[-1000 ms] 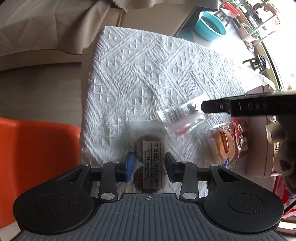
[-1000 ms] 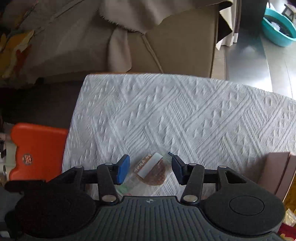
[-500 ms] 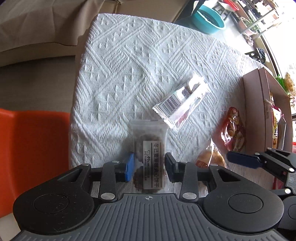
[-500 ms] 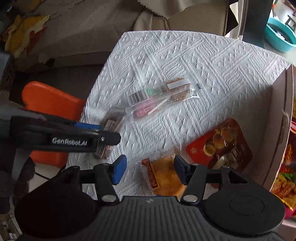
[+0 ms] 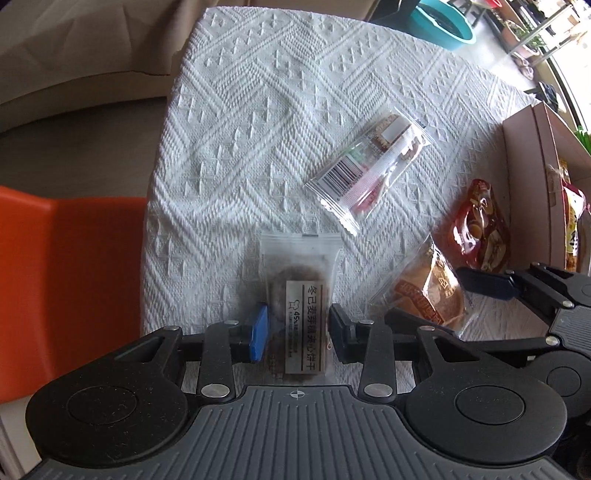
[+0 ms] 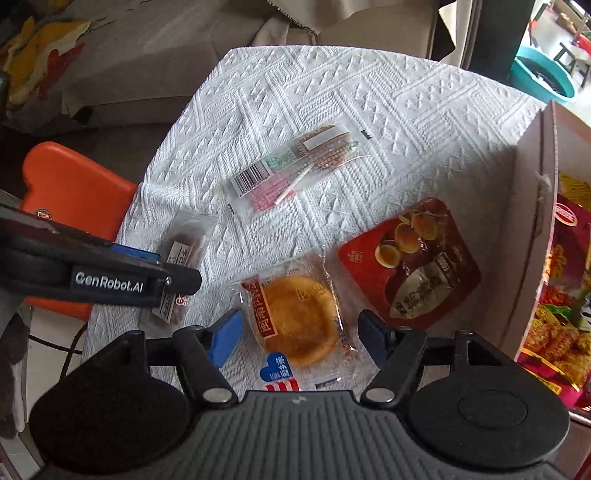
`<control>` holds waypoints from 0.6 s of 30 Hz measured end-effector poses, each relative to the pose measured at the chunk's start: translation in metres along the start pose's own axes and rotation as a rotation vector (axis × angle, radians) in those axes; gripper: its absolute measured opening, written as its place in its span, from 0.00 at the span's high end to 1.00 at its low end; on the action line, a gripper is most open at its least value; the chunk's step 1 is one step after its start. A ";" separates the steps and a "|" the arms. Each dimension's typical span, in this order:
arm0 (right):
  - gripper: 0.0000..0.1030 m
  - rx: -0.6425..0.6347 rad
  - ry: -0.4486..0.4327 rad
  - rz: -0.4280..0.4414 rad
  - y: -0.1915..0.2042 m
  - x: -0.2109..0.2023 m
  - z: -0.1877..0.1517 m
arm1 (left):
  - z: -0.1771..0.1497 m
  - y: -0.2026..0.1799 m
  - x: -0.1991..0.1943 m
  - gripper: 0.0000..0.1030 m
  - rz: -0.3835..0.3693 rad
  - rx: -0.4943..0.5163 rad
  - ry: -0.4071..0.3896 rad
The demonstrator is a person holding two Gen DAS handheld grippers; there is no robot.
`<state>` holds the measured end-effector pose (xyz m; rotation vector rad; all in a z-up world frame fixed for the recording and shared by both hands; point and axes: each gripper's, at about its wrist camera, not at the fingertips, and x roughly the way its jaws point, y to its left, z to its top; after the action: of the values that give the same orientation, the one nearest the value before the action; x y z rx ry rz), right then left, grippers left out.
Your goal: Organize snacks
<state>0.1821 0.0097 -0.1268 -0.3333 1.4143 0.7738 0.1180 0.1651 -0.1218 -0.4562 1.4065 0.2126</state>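
Note:
Several snack packs lie on a white textured cloth (image 5: pixel 258 122). My left gripper (image 5: pixel 297 334) is shut on a clear pack of brown biscuits (image 5: pixel 301 273), which also shows in the right wrist view (image 6: pixel 184 251). My right gripper (image 6: pixel 301 334) is open around a round yellow pastry pack (image 6: pixel 295 317), fingers on either side; the pastry also shows in the left wrist view (image 5: pixel 424 288). A long clear barcode pack (image 5: pixel 369 166) lies further out, and a red pastry pack (image 6: pixel 410 258) lies beside the box.
A brown cardboard box (image 6: pixel 532 221) with colourful snack bags (image 6: pixel 565 295) stands at the right edge of the cloth. An orange stool (image 6: pixel 70 192) stands left of the table. A beige sofa (image 6: pixel 184 44) is behind, a teal basin (image 5: pixel 443 22) on the floor.
My right gripper has let go of the long barcode pack on the cloth, drawn back and come down around the yellow pastry pack. My left gripper stays on the biscuit pack.

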 end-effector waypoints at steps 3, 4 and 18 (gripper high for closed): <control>0.32 -0.051 -0.011 -0.009 0.007 0.000 0.003 | -0.002 -0.002 0.001 0.61 0.000 -0.004 0.001; 0.37 -0.064 -0.004 -0.014 0.009 -0.001 0.001 | -0.003 -0.005 0.003 0.61 -0.008 -0.002 0.001; 0.46 0.045 0.012 -0.021 -0.037 -0.068 -0.080 | -0.023 -0.030 0.008 0.61 -0.029 0.014 0.013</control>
<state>0.1488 -0.0867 -0.0835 -0.3178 1.4349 0.7228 0.1110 0.1275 -0.1264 -0.4670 1.4126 0.1764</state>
